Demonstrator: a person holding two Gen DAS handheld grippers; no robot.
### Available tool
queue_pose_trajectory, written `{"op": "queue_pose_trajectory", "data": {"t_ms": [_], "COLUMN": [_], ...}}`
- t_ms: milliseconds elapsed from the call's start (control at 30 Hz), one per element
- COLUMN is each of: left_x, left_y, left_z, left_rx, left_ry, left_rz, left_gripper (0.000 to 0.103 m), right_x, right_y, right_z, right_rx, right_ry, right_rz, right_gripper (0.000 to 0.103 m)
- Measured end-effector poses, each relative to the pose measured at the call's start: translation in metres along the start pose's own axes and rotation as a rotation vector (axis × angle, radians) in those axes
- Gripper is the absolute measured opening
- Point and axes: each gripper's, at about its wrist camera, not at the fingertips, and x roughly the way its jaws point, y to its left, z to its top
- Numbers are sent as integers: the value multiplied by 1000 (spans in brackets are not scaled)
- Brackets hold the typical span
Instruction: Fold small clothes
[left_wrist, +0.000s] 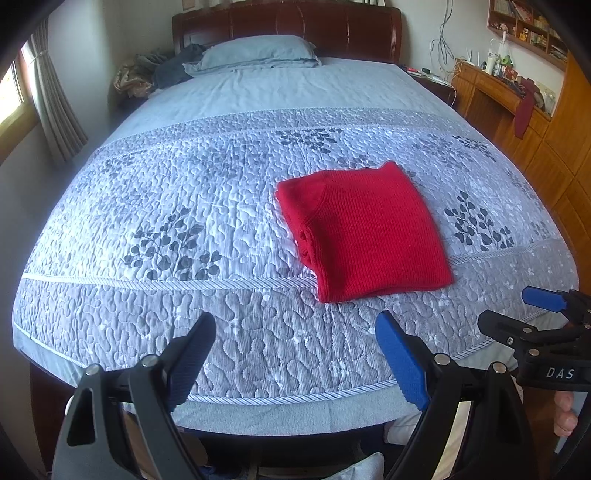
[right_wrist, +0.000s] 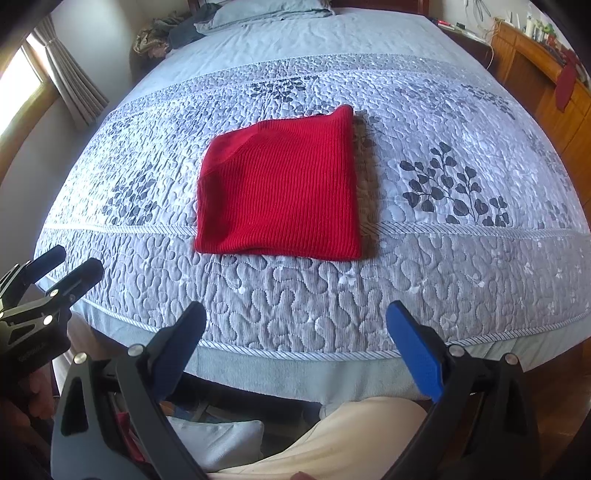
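Sweater (left_wrist: 364, 230), red and ribbed, lies folded into a rough square on the quilt (left_wrist: 184, 206) of a bed; in the left wrist view it sits right of centre, in the right wrist view (right_wrist: 279, 186) at centre. Stacked layers of knit show along its left edge in the left wrist view. Its near edge crosses a striped band in the quilt. The left hand-held gripper (left_wrist: 295, 338) hangs at the bottom of its own frame with its jaws wide apart and nothing between them, over the near strip of quilt and clear of the sweater. The right hand-held gripper (right_wrist: 295, 326) hangs likewise at the bottom of its frame, jaws wide apart and empty, short of the sweater. Each shows in the other's view: the right one at the lower right edge (left_wrist: 532, 314), the left one at the lower left edge (right_wrist: 55, 269). A pillow (left_wrist: 258, 51) lies at the top of the left wrist view before a dark headboard (left_wrist: 288, 22). A curtain (left_wrist: 51, 103) hangs at upper left, and wooden cabinets (left_wrist: 535, 129) run along the right edge.
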Motion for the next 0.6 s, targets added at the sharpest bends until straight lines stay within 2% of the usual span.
{"op": "queue_pose_trajectory", "data": {"t_ms": [600], "left_x": [0], "left_y": [-2], "left_z": [3], "left_rx": [15], "left_ry": [-20], "left_rz": [3], "left_gripper": [88], "right_x": [8], "right_y": [-6], "right_z": [3], "right_rx": [17], "right_ry": [13], "right_rz": [14], "right_gripper": [98]}}
